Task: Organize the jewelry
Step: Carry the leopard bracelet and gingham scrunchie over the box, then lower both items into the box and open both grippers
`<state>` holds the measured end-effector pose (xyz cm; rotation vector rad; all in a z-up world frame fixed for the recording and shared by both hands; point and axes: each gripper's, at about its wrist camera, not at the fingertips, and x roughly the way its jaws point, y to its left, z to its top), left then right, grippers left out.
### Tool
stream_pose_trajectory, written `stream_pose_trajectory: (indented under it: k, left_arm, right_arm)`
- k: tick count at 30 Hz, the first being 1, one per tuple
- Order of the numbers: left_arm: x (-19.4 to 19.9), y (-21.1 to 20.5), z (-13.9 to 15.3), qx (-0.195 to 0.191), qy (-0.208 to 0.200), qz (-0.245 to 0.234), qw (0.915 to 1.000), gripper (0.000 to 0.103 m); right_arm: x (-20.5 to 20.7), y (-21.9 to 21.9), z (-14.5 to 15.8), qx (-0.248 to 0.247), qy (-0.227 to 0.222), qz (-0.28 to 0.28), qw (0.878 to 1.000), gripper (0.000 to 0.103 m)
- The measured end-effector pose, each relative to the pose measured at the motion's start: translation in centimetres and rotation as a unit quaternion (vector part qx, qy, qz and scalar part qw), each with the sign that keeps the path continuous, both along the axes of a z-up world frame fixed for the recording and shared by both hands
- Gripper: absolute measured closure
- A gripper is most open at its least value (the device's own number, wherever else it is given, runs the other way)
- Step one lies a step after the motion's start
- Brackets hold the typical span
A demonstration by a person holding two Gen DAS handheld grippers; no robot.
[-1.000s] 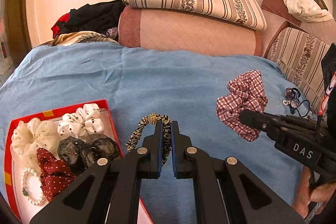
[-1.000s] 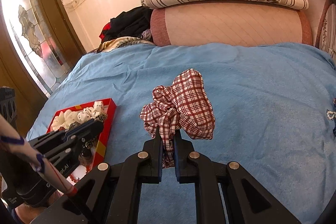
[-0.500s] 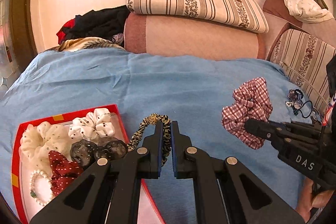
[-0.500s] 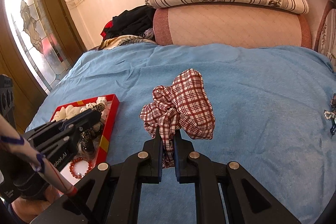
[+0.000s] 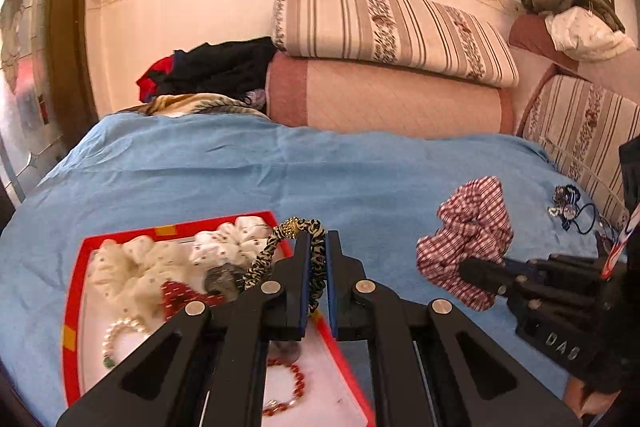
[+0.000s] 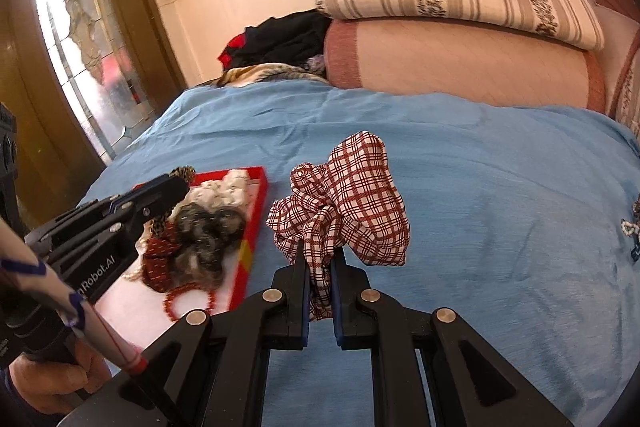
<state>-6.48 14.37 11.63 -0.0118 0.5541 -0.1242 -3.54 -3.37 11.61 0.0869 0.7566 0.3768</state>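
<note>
My left gripper (image 5: 317, 241) is shut on a leopard-print hair tie (image 5: 280, 247) with a gold bead, held over the right edge of the red tray (image 5: 74, 291). The tray holds white scrunchies (image 5: 132, 267), a red dotted one, a dark netted one, a pearl bracelet (image 5: 116, 339) and a red bead bracelet (image 5: 294, 383). My right gripper (image 6: 320, 255) is shut on a red-and-white plaid scrunchie (image 6: 352, 199), lifted above the blue bedspread just right of the tray (image 6: 256, 227). Each gripper shows in the other's view: left gripper (image 6: 176, 187), right gripper (image 5: 468, 267).
The blue bedspread (image 5: 280, 171) covers the bed. Striped and pink bolsters (image 5: 384, 23) and piled dark clothes (image 5: 216, 67) lie at the back. A small heap of blue hair ties and trinkets (image 5: 568, 207) sits at the right. A glass-panelled door (image 6: 88, 39) stands left.
Both grippers moved left toward the tray with their items; the leopard tie now hangs over the tray's right edge, and the plaid scrunchie has come close beside the tray.
</note>
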Motion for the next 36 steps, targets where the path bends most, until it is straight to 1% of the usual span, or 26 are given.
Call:
stream_pose_trajectory:
  k: [4,10,15,17,21,25,30,33,36]
  left_arm:
    - [-1.6,1.8,0.5,0.002,-0.012,0.018,0.9998,0.096]
    - [-3.9,5.4,0.2,-0.006,-0.006,0.060,0.9982,0.096]
    - [-5.3,8.7,-1.0,-0.022,0.016,0.093,0.9953,0.096]
    - [-5.9,9.8,-1.4,-0.019,0.020,0.105,0.9941,0.096]
    - [-6.9,12.0,-2.4,-0.029,0.037,0.128,0.9907,0.096]
    - [-7.4,13.3,-3.9,-0.044,0.067,0.139,0.9870,0.096]
    - [-7.0,13.3,-5.4,-0.034,0.090,0.142,0.9852,0.096]
    - [-6.4,13.3,-6.4,-0.034,0.109,0.146,0.9827,0.096]
    - [-6.0,13.1,-7.1,-0.033,0.121,0.147,0.9811,0.096]
  right_arm:
    - [-0.9,2.2,0.1,-0.003,-0.004,0.022,1.000,0.094]
    - [-2.3,5.0,-0.2,-0.003,-0.004,0.057,0.998,0.094]
    - [-3.7,7.2,-0.7,-0.004,0.001,0.087,0.996,0.094]
    - [-4.0,8.0,-0.8,-0.004,0.002,0.097,0.995,0.094]
    - [-4.6,9.2,-1.0,-0.003,0.006,0.115,0.993,0.094]
    - [-4.8,10.5,-1.7,-0.005,0.018,0.137,0.990,0.094]
    - [-4.0,12.1,-3.9,0.006,0.064,0.155,0.986,0.094]
    - [-3.8,13.1,-4.9,0.001,0.077,0.163,0.984,0.094]
    - [-3.7,13.7,-5.7,-0.008,0.080,0.168,0.982,0.093]
